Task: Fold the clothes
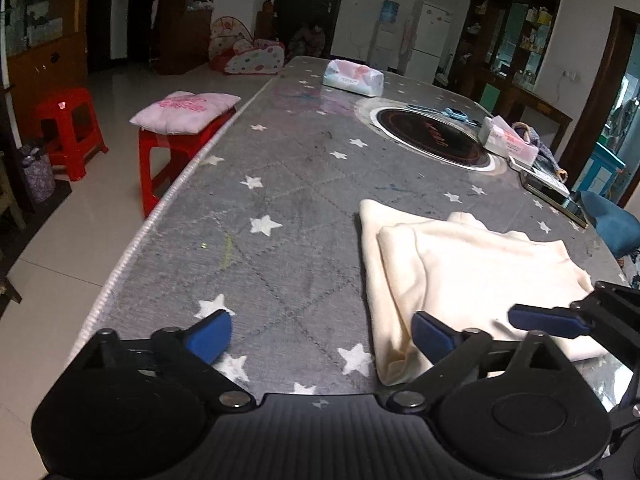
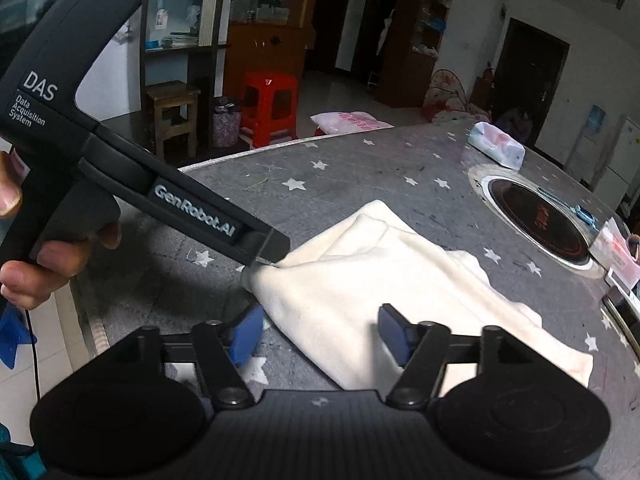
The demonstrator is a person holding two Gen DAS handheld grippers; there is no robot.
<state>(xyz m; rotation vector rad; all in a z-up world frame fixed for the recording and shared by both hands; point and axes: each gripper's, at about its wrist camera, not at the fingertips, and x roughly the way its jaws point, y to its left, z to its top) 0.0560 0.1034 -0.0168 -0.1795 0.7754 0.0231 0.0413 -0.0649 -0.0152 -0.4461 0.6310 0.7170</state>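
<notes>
Both your grippers, left (image 1: 322,330) and right (image 2: 320,330), hang open over the cream garment (image 2: 360,280), ready to grab its near edge.

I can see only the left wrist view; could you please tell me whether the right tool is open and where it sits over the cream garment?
Observer: The right tool is open, one finger over the table, the other over the cream garment.
Operator: Thank you. Where does my left tool's tip sit from that side?
Observer: The left tool tip meets a bunched corner of the garment.
Operator: And who holds it?
Observer: A bare hand grips its handle.
</notes>
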